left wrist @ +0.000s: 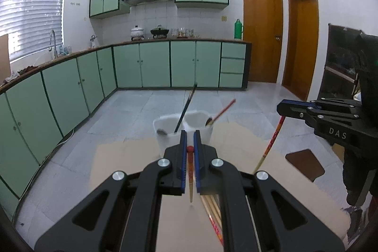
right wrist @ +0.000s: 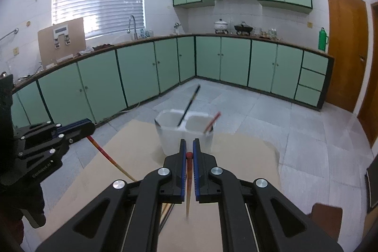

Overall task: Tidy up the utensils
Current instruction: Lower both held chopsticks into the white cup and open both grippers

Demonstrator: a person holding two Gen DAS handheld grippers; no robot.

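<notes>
A white two-compartment holder stands at the far edge of a cardboard-covered table. Its left compartment holds a black-handled utensil and a spoon; its right holds a red-handled spoon. My left gripper is shut on a red chopstick, held above the table just before the holder. My right gripper is shut on another red chopstick, also just before the holder. Each gripper shows in the other's view.
More chopsticks lie on the cardboard under my left gripper. A brown stool stands right of the table. Green kitchen cabinets line the far walls across a tiled floor. Wooden doors are at the right.
</notes>
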